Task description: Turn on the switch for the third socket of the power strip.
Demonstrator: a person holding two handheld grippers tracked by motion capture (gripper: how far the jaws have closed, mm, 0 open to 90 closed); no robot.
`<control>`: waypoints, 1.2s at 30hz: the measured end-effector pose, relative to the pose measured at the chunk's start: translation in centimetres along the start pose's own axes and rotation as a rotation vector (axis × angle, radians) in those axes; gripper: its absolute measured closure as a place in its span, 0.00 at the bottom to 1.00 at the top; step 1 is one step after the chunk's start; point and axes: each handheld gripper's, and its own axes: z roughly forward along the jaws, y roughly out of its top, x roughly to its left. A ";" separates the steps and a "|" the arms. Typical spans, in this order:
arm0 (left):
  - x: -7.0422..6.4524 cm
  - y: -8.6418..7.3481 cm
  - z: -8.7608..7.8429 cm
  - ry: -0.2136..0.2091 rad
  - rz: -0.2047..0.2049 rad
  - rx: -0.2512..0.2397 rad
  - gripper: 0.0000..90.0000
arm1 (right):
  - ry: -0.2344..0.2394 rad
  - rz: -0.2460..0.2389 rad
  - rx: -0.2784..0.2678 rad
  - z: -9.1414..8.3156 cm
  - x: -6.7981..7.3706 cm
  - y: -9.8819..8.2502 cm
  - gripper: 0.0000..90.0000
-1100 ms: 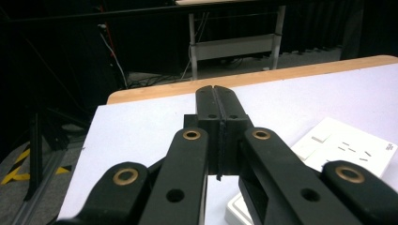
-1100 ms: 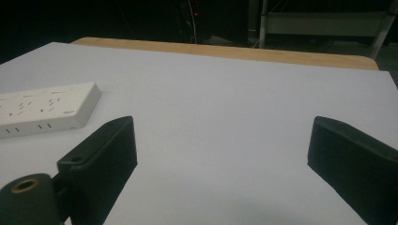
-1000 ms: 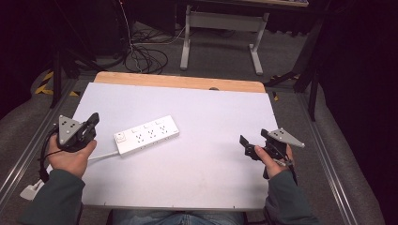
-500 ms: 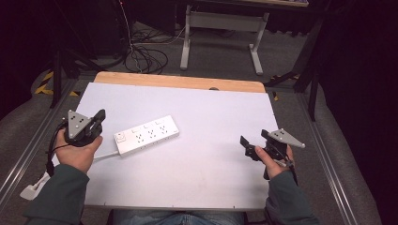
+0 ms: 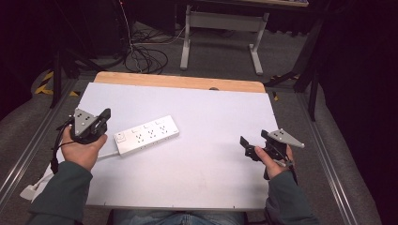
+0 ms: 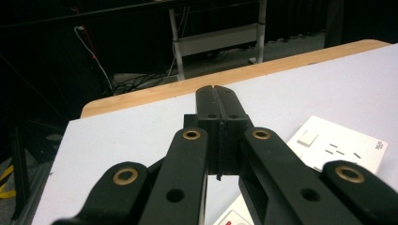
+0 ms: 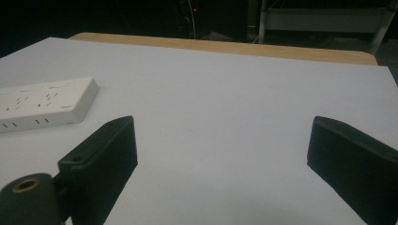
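On the white worktop [image 5: 202,154] a white power strip [image 5: 148,135] lies flat at a slant, left of the middle, its switch end toward the person and its cord running off past the left edge. Just beside that end, the left tongs [image 5: 104,115] are held in the person's left hand [image 5: 80,150], touching nothing; the left gripper view shows their jaws pressed together with nothing between them, and the strip's switch end [image 6: 335,147] lies to their right. At the right side of the worktop, well apart from the strip, the right tongs [image 5: 253,143] are held in the right hand [image 5: 274,161]. Their jaws stand wide apart and empty above the bare surface, with the far end of the strip [image 7: 44,105] off to their left.
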 end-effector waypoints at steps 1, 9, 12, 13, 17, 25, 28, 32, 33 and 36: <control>-0.1 0.0 0.1 -0.003 0.003 -0.001 1.00 | 0.000 0.000 0.001 0.0 0.0 0.0 0.10; -0.4 0.3 0.8 -0.038 0.026 0.010 1.00 | 0.001 -0.003 0.003 0.1 0.0 0.0 0.10; -0.6 0.3 1.0 -0.048 0.030 0.013 1.00 | 0.002 -0.001 0.002 0.1 0.1 0.0 0.10; -0.6 0.3 1.1 -0.051 0.035 0.015 1.00 | 0.002 -0.001 0.002 0.1 0.1 0.0 0.10; -0.8 0.3 1.5 -0.071 0.040 0.025 1.00 | 0.004 0.000 0.004 0.1 0.1 0.0 0.10; -1.2 0.6 2.6 -0.092 0.046 0.035 1.00 | 0.008 -0.005 0.007 0.1 0.2 0.0 0.10; -1.4 0.7 3.0 -0.099 0.051 0.036 1.00 | 0.007 -0.007 0.008 0.1 0.2 0.0 0.10; -1.5 0.8 3.4 -0.107 0.058 0.041 1.00 | 0.009 -0.007 0.008 0.1 0.2 0.0 0.10; -1.5 0.8 3.5 -0.109 0.056 0.042 1.00 | 0.009 -0.007 0.008 0.1 0.2 0.0 0.10; -1.5 0.9 3.7 -0.109 0.071 0.045 1.00 | 0.009 -0.007 0.008 0.1 0.2 0.0 0.10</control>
